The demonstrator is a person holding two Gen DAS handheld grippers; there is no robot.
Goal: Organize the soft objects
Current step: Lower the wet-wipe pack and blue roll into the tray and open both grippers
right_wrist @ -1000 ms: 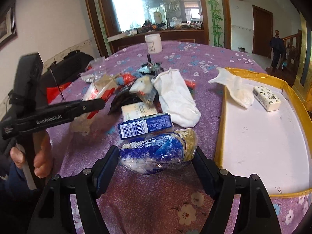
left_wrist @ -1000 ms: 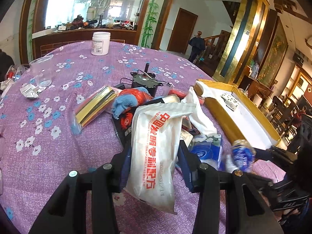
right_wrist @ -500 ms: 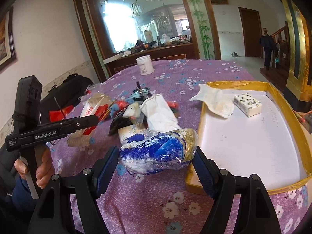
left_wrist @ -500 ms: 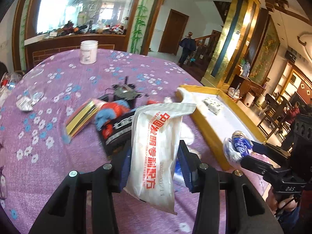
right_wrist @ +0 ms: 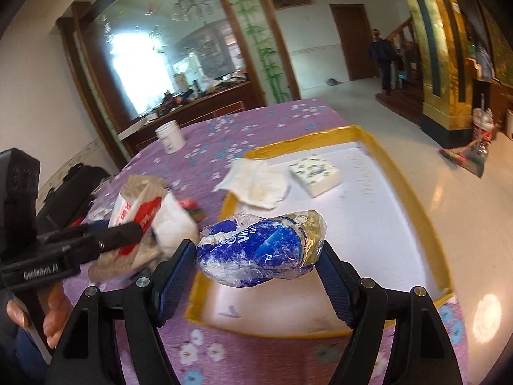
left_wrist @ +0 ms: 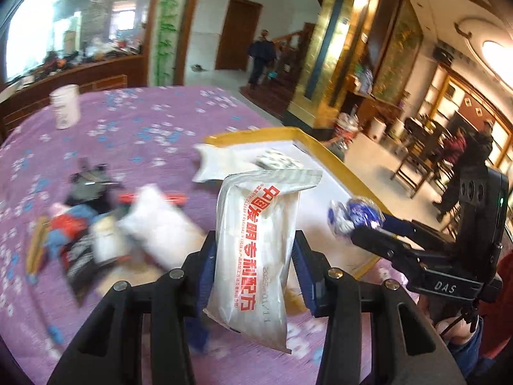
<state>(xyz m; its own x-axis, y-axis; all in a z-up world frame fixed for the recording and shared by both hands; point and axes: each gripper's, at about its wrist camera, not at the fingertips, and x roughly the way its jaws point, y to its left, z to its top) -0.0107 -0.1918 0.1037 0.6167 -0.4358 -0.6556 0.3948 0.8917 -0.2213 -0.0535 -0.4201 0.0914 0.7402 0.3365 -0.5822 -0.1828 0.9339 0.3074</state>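
The white pouch with red Chinese print hangs upright between the blue pads of your left gripper, the jaws clamped on its sides, lifted clear of the purple flowered tablecloth. Seen from your left wrist, it sits just in front of the near left corner of the yellow-rimmed tray, where a white cloth drapes over the far left rim and a patterned tissue pack lies beside it. A blurred heap of packets remains on the cloth to the left, and a white jar stands near the table's far edge. From your right wrist, the blue-and-white crinkled bag is pinched end to end in your right gripper, jaws wide but pressing on it, raised above the tray's near left corner. The white cloth and tissue pack lie toward the tray's far end. Your left gripper shows at the left edge with the pouch, your hand below it.
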